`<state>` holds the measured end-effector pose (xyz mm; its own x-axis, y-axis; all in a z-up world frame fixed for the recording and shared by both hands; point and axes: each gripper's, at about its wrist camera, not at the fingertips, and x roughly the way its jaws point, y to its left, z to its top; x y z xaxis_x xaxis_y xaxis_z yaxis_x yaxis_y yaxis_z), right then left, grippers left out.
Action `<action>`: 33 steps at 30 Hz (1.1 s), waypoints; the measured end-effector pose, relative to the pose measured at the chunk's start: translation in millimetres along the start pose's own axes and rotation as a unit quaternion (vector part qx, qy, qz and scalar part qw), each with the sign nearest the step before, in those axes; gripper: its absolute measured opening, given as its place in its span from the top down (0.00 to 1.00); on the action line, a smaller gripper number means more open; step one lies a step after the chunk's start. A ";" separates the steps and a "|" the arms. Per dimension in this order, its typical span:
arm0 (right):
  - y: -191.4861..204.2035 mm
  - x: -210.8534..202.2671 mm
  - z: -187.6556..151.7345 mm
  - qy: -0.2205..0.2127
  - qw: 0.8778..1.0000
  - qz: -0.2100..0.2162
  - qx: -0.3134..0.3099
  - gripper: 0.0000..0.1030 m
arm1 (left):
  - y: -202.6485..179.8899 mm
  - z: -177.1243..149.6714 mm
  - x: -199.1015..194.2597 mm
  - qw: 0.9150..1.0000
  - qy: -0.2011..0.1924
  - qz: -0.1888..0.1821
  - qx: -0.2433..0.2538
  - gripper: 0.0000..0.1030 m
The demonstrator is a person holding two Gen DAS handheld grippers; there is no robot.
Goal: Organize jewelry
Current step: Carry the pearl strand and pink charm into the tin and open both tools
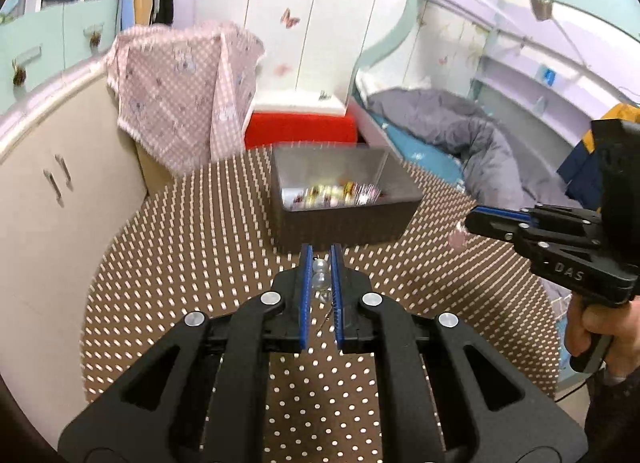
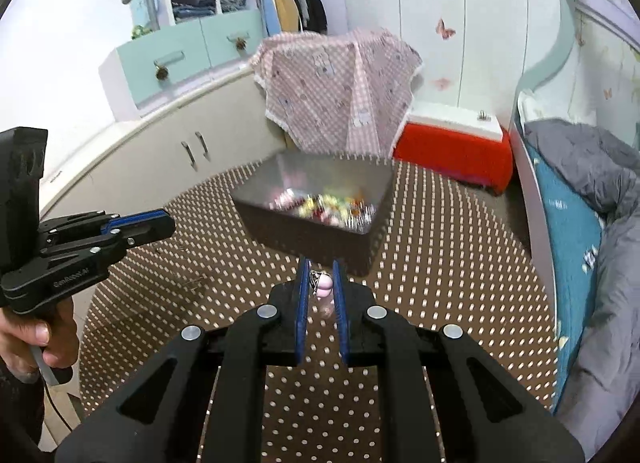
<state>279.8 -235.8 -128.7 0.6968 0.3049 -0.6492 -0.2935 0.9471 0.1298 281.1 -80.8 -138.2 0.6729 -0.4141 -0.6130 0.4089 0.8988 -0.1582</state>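
Observation:
A dark box (image 1: 344, 219) with several colourful jewelry pieces inside stands on the brown polka-dot table (image 1: 180, 263); it also shows in the right wrist view (image 2: 316, 239). My left gripper (image 1: 320, 259) is shut on a clear bead piece (image 1: 320, 281) just in front of the box. My right gripper (image 2: 319, 269) is shut on a pink bead piece with a silver part (image 2: 322, 285), also just before the box. The right gripper shows from the side in the left wrist view (image 1: 476, 219), with something pink below its tip (image 1: 456, 239). The left gripper shows in the right wrist view (image 2: 160, 223).
A pink checked cloth (image 2: 340, 95) drapes over something behind the table. A red and white box (image 2: 456, 143) sits on the floor. A bed with a grey duvet (image 1: 460, 131) is to the right, cream cabinets (image 2: 168, 151) to the left.

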 end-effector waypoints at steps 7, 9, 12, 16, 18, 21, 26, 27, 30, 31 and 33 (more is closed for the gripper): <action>7.5 -25.3 33.9 -0.037 0.999 -0.005 -0.028 0.90 | -5.0 31.4 -33.3 0.998 -0.049 -0.012 0.028 0.91; 8.6 -30.6 43.6 -0.048 0.998 -0.006 -0.034 0.90 | -8.1 42.4 -38.4 0.997 -0.061 -0.012 0.037 0.91; 6.8 -36.5 58.8 -0.062 0.997 -0.002 -0.038 0.90 | -11.0 56.8 -44.1 0.996 -0.077 -0.012 0.049 0.91; 6.3 -38.5 79.9 -0.074 0.996 0.001 -0.044 0.90 | -15.8 77.3 -45.0 0.994 -0.088 -0.020 0.058 0.91; 4.8 -37.2 88.2 -0.075 0.996 0.005 -0.045 0.90 | -17.2 87.3 -40.5 0.994 -0.090 -0.024 0.058 0.91; 1.8 -29.8 99.6 -0.074 0.996 0.016 -0.042 0.90 | -17.4 96.0 -33.2 0.994 -0.087 -0.027 0.055 0.91; -1.5 -11.9 110.5 -0.059 0.997 0.026 -0.035 0.90 | -16.9 110.1 -9.7 0.995 -0.074 -0.030 0.052 0.91; -3.4 -5.5 112.1 -0.054 0.998 0.027 -0.032 0.90 | -15.9 111.6 -3.5 0.996 -0.069 -0.031 0.048 0.91; -8.0 8.8 114.1 -0.040 0.998 0.036 -0.021 0.90 | -11.2 114.1 15.7 0.997 -0.052 -0.030 0.040 0.91; -8.8 14.2 114.4 -0.035 0.998 0.037 -0.019 0.90 | -10.3 114.4 21.2 0.998 -0.045 -0.031 0.037 0.91; -11.5 27.9 113.8 -0.023 0.999 0.044 -0.012 0.90 | -5.9 113.4 36.6 0.999 -0.028 -0.032 0.035 0.91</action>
<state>377.2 -226.8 -63.1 0.6970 0.3920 -0.6005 -0.3709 0.9137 0.1660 373.2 -117.6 -71.9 0.6763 -0.4792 -0.5595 0.4925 0.8589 -0.1403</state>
